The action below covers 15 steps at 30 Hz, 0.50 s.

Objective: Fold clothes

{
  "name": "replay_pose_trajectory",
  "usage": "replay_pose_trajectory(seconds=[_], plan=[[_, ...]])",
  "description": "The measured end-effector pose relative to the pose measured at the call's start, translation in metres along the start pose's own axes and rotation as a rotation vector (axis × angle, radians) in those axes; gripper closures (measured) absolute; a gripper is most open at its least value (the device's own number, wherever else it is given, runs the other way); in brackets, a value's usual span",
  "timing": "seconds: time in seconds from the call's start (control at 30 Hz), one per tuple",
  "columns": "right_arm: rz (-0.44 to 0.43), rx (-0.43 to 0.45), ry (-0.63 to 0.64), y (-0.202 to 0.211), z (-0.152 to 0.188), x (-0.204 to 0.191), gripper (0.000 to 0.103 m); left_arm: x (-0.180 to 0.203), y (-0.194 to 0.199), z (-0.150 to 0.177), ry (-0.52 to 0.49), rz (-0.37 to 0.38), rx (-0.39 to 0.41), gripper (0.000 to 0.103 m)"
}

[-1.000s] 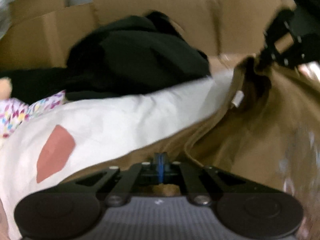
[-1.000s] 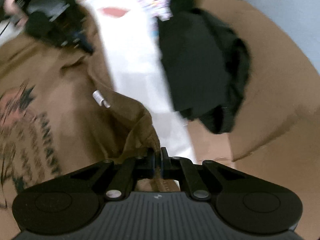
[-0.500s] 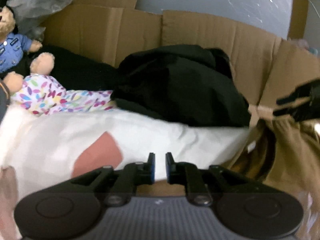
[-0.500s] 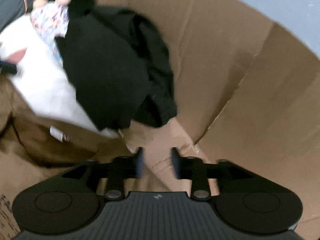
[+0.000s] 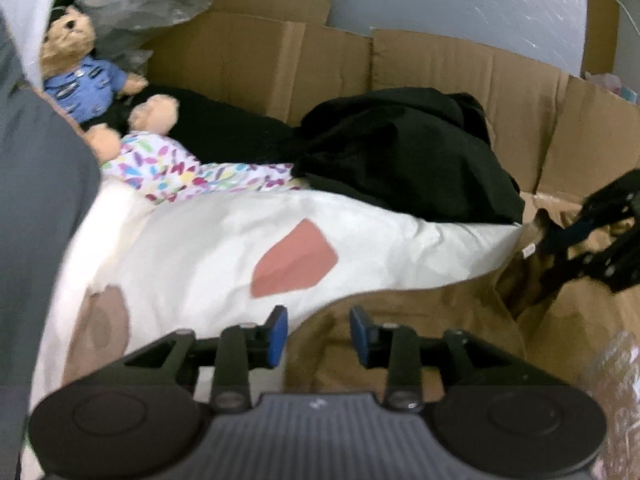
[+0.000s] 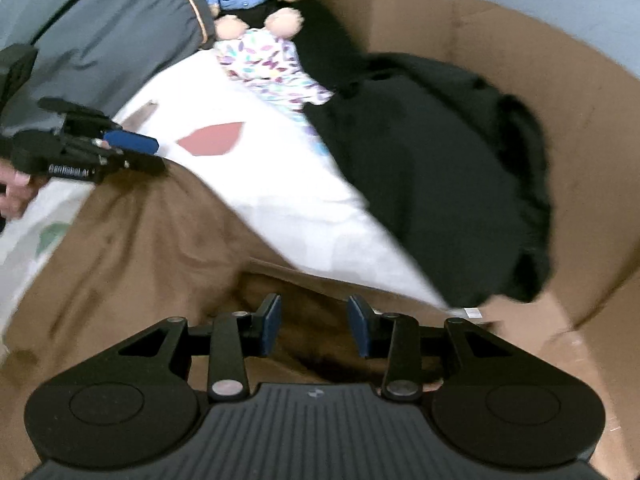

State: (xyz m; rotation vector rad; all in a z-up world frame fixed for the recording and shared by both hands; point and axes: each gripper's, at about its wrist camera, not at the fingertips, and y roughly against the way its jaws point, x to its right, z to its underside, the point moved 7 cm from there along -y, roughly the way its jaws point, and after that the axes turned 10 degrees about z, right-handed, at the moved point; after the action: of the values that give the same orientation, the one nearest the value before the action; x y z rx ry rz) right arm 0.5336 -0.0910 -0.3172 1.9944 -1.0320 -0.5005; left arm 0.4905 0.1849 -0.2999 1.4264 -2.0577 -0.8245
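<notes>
- Right gripper (image 6: pixel 314 330): jaws apart, nothing between the pads, positioned above the brown garment (image 6: pixel 132 248).
- Left gripper (image 6: pixel 138 152): at frame left, over the brown garment's far edge.
- White garment (image 6: pixel 288 184): lies between the brown garment and the black garment (image 6: pixel 436 176).

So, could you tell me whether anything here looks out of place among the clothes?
Yes: a teddy bear in a blue shirt sits at the far end of the pile, and the black garment lies bunched against the cardboard wall, not folded.
</notes>
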Motion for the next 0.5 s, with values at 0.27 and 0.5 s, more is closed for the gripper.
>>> replay_pose_trajectory(seconds=[0.27,0.5], plan=[[-0.020,-0.076,-0.062,-0.034,-0.005,-0.033,0.075,-0.025,0.015,0.031,0.117,0.042,0.029,0.059],[0.081,-0.034,0.001,-0.041,-0.036,-0.029,0.102,-0.031,0.011,0.048,0.166,0.091,0.032,0.058]])
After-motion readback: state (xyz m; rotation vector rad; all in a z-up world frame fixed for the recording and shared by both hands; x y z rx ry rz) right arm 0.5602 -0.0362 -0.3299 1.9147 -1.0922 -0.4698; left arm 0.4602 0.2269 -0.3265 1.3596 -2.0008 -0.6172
